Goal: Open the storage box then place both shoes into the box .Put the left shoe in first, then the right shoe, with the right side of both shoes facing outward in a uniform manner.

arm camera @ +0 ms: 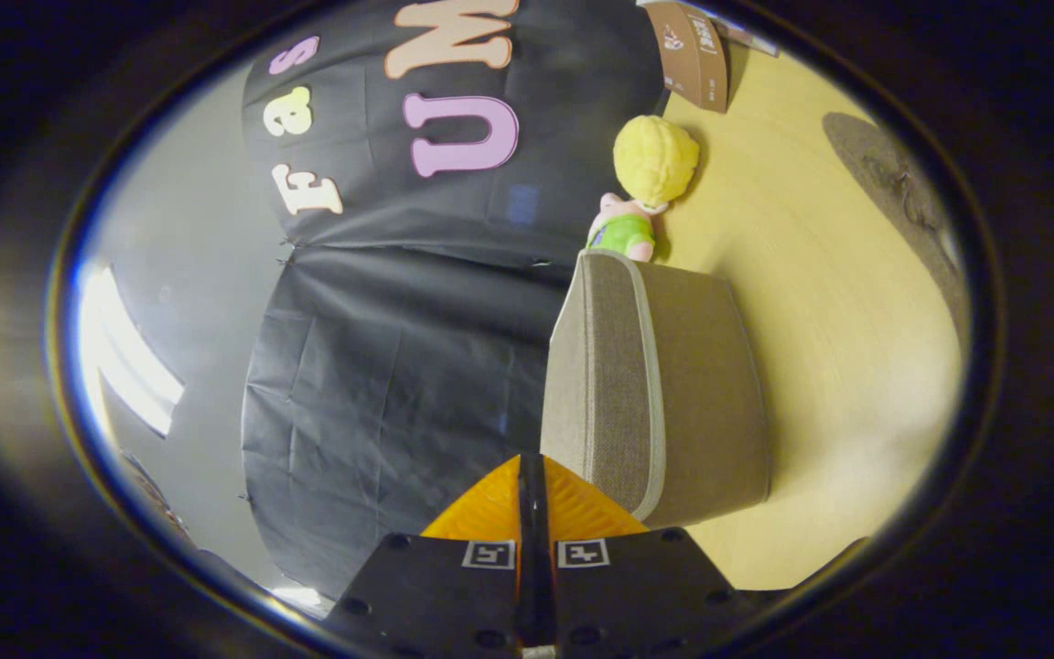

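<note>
The view is rolled on its side, with the yellow wooden tabletop [820,302] running up the right. A grey-beige fabric storage box [701,394] stands on it, and its lid [600,384], edged with a pale trim, is closed. My gripper [532,462] is shut, its fingers together with only a thin dark slit between them and nothing visible in it. The fingertips [490,499] sit right beside the box's near corner, at the lid's edge. A blurred grey-brown shape [902,192] that may be a shoe lies far across the table.
A plush doll [646,183] with yellow hair and a green top lies just beyond the box. A brown cardboard box [696,55] stands farther back. The black cloth wall [399,366] rises along the table's edge next to the box.
</note>
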`<state>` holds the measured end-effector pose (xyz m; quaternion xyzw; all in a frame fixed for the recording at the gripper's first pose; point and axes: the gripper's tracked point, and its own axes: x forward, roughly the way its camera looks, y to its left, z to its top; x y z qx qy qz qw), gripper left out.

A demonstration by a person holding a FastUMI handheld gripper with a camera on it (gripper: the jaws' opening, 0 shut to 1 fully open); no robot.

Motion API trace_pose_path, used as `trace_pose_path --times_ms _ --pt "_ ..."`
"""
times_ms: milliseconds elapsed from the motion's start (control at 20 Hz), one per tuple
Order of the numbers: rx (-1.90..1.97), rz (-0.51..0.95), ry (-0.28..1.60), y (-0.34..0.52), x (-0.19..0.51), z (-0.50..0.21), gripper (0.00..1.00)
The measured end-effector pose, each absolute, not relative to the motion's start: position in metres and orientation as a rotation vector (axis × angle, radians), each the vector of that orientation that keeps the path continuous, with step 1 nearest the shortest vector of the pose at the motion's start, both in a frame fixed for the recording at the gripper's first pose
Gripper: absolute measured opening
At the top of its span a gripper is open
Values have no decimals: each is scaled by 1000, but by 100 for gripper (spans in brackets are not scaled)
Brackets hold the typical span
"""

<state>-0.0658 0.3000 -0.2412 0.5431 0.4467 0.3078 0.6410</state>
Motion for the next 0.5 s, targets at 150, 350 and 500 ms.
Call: trace_pose_path --times_ms 150,350,500 --pt "1221 681 1019 295 -63 -247 16" --pt "1263 650 1010 294 -54 -252 57" --pt "1315 613 1015 290 -53 -261 92"
